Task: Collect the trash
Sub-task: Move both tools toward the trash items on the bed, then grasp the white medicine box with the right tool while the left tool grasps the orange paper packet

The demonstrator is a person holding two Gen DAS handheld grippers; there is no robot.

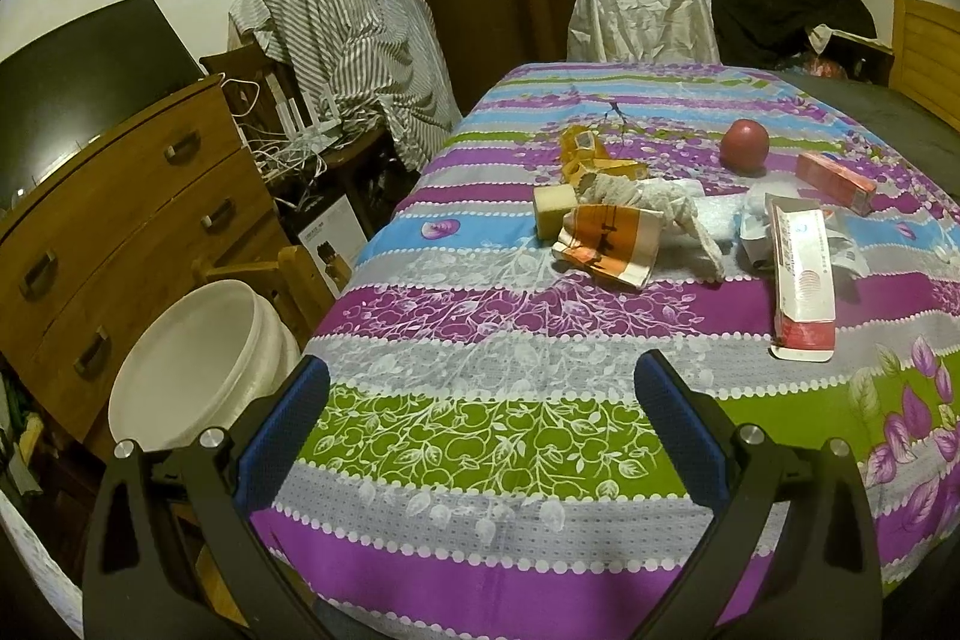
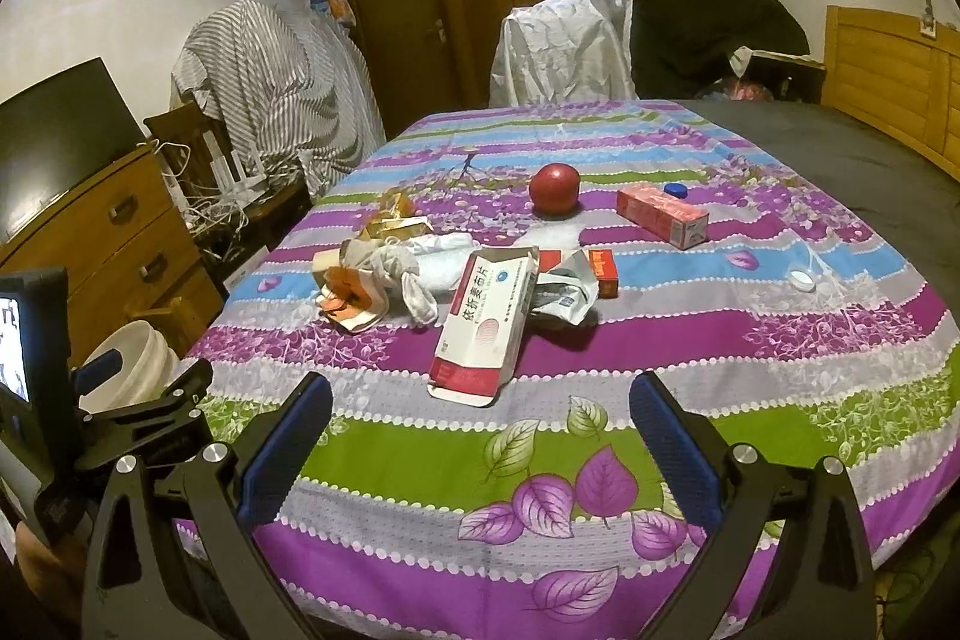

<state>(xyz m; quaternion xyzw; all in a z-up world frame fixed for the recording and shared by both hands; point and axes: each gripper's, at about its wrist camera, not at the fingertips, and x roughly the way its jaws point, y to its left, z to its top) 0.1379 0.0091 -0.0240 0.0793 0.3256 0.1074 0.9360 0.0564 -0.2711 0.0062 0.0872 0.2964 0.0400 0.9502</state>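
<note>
The left gripper (image 1: 483, 376) is held with its blue-padded fingers wide apart over the near edge of the counter (image 1: 456, 436), which is draped in a purple, green and blue floral cloth. A round white plastic bucket (image 1: 192, 364) is seen just left of it, below the counter's left edge. The right gripper (image 2: 480, 397) is likewise spread, nothing between its fingers. Bare cloth lies directly ahead of both. Beyond it, an opened white-and-red cardboard medicine box (image 2: 486, 325) lies nearest, with crumpled white paper (image 2: 396, 262), an orange-and-white wrapper (image 2: 351, 304) and a yellow sponge block (image 1: 553, 209) to its left. A red apple (image 2: 553, 190) and a long red carton (image 2: 660, 215) lie farther back.
</note>
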